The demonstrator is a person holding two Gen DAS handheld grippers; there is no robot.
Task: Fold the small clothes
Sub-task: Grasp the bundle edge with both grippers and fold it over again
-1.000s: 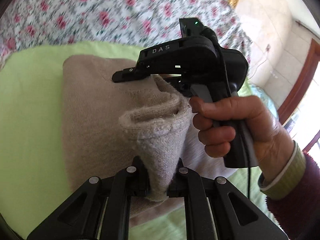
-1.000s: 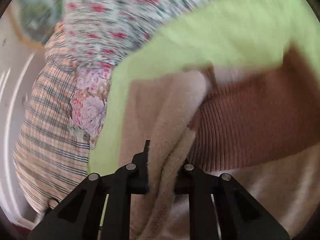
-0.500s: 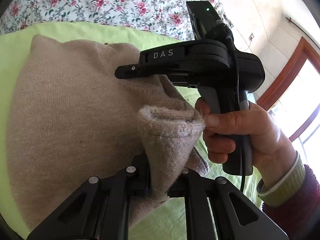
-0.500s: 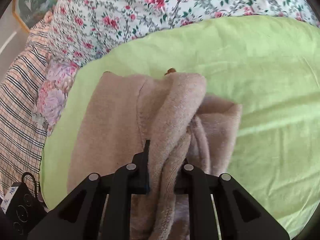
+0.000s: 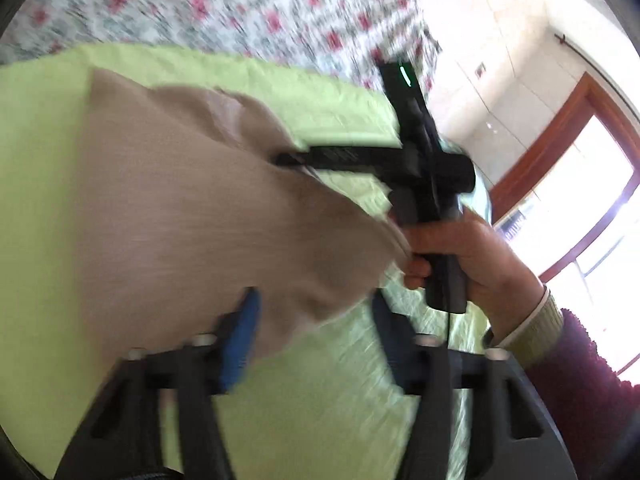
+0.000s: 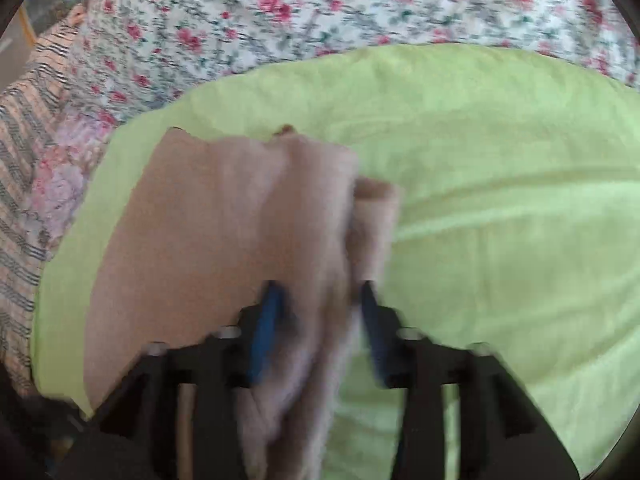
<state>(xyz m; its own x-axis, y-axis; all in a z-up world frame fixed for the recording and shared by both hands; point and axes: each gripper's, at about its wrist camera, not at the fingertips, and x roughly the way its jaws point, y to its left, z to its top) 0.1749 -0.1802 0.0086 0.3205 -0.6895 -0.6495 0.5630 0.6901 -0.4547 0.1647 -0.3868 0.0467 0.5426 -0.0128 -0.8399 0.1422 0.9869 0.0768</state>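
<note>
A beige knit garment (image 5: 192, 220) lies folded on the green sheet (image 5: 312, 408). My left gripper (image 5: 316, 336) has its jaws opening; the garment's near corner hangs loosely between them, and the blue pad (image 5: 240, 340) is clear of the cloth. In the right wrist view the garment (image 6: 208, 240) shows a thick fold running toward my right gripper (image 6: 320, 316), whose jaws are also opening with the fold loose between them. In the left wrist view the right gripper (image 5: 288, 158) reaches over the garment's far edge, held by a hand (image 5: 460, 256). The picture is motion-blurred.
A floral quilt (image 6: 280, 12) covers the bed beyond the green sheet (image 6: 500, 200). A striped cloth (image 6: 24, 160) lies at the far left of the right wrist view. A wood-framed window (image 5: 568, 184) and a white wall stand at the right.
Both grippers were shut on folds of the beige garment; now both have opened and the cloth has dropped flatter onto the green sheet. The left gripper has pulled back.
</note>
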